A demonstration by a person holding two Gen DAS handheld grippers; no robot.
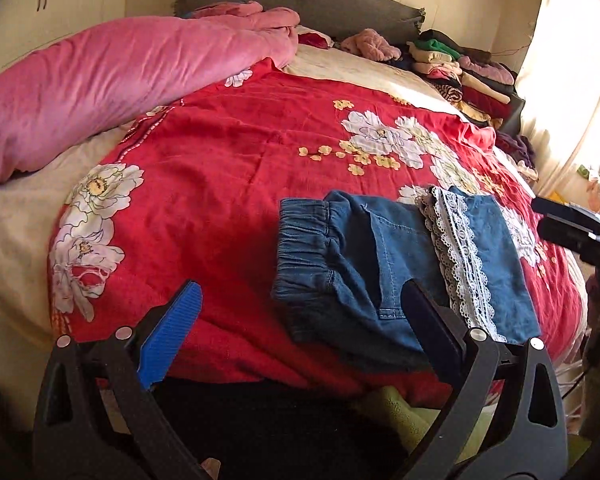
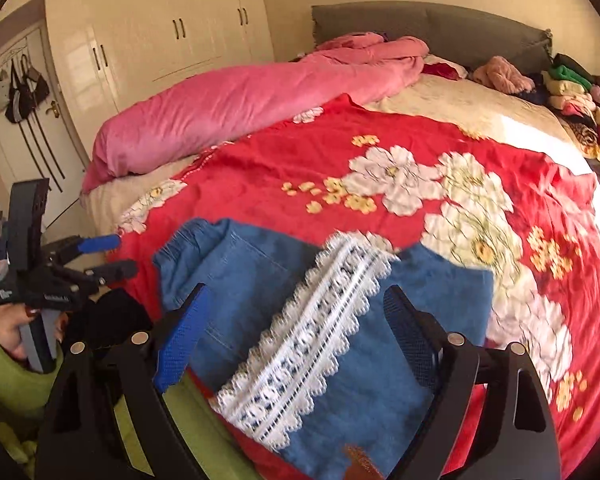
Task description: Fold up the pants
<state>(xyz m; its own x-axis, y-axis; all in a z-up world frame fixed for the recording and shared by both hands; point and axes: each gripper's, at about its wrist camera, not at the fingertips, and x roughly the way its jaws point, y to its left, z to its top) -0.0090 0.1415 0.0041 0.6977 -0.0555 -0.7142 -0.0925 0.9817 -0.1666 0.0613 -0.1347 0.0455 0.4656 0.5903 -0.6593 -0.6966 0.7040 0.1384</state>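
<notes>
Blue denim pants with an elastic waistband and a white lace strip lie folded on the red floral bedspread. My left gripper is open and empty, just in front of the pants' near edge. The right gripper shows at the right edge of the left wrist view. In the right wrist view the pants lie between the fingers of my open right gripper, which holds nothing. The left gripper shows open at the left there.
A rolled pink duvet lies along the bed's left side. Stacks of folded clothes sit at the far right by the grey headboard. Wardrobes and a door with hanging bags stand to the left.
</notes>
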